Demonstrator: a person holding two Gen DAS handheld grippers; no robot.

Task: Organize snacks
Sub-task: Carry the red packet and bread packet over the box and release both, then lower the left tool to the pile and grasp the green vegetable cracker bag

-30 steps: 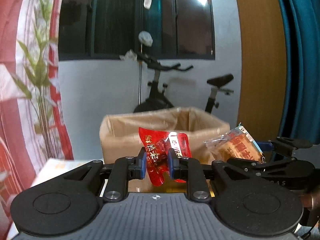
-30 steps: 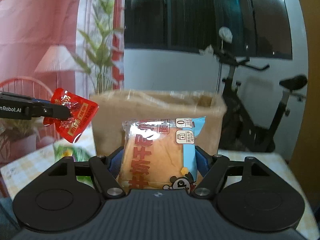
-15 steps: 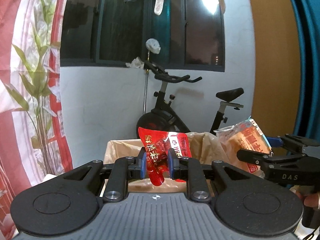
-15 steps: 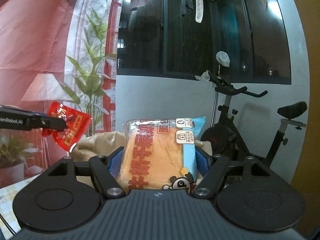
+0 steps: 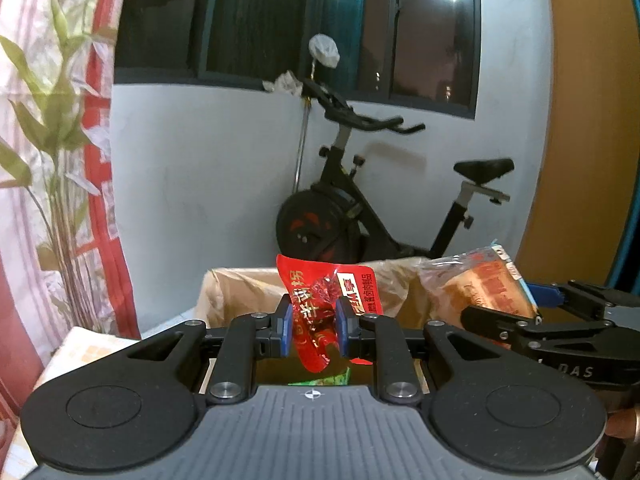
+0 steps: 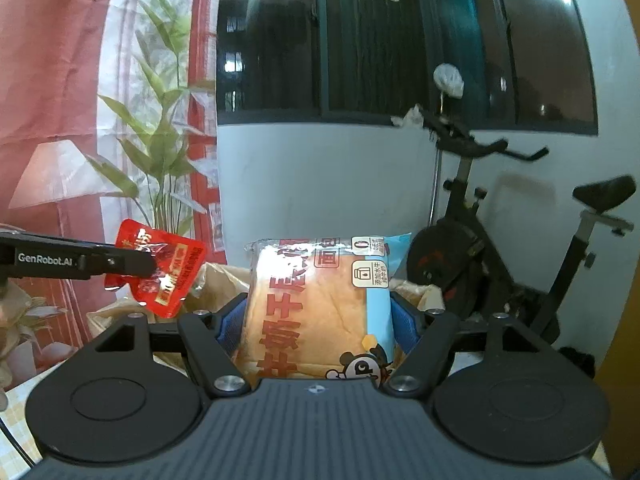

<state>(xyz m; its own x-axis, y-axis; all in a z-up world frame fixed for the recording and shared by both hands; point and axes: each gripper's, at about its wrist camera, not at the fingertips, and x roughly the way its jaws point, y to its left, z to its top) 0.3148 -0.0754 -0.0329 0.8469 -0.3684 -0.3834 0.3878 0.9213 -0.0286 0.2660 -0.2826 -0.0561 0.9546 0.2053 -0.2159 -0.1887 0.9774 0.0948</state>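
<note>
2 snacks ride toward 1 cardboard box: the left gripper is clamped on a red sachet at lower centre of its frame, while the right gripper pinches a packaged bread slice standing upright, long axis vertical. The box's open mouth lies just ahead of and below both sets of fingers. Judging by the left wrist view, the sachet hangs over the near rim, the bread pack further right.
</note>
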